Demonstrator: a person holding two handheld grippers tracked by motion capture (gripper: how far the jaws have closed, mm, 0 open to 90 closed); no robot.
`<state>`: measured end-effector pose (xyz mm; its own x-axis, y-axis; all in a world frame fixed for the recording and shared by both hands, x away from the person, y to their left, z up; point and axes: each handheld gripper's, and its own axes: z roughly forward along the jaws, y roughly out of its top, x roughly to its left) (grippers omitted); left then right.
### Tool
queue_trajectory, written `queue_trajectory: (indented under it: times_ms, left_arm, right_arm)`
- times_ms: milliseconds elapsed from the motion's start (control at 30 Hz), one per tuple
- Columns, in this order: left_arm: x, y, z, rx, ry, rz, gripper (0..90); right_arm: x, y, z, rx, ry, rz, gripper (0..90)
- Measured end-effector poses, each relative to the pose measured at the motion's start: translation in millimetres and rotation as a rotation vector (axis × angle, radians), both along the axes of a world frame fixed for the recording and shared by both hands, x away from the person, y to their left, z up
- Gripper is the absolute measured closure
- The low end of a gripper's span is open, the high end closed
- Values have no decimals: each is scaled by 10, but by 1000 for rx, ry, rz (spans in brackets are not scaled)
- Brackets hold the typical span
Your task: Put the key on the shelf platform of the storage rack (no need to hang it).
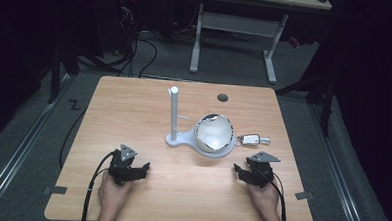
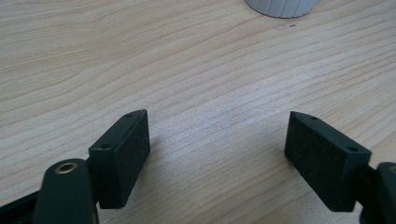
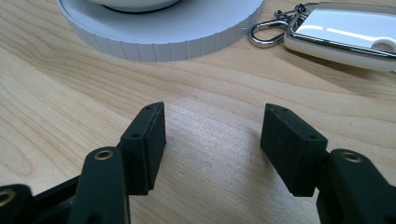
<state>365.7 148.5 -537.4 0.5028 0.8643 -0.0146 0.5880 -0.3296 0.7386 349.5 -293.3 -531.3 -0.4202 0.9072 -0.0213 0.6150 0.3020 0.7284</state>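
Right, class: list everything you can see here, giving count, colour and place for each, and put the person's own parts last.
Table: one, light wood, centre.
Stand with upright post: one, white, mid-table.
Bowl: one, white, on the stand's round base.
Key fob: one, white and silver with a ring, right of the bowl.
Desk frame: one, white, beyond the table.
Left gripper: one, black, near edge, open.
Right gripper: one, black, near edge, open.
Hands: two, near edge.

Blk claws point(image 3: 212, 140); white stand point(image 1: 175, 134); white/chrome key fob point(image 1: 251, 139); light-wood table point(image 1: 134, 108).
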Motion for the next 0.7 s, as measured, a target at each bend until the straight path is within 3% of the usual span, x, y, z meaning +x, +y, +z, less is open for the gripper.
queue_trajectory:
  times_ms: [700]
  left_arm:
    - [1, 1, -1, -2, 0, 1, 229]
  right_arm:
    - [-1, 4, 0, 0, 1, -10, 398]
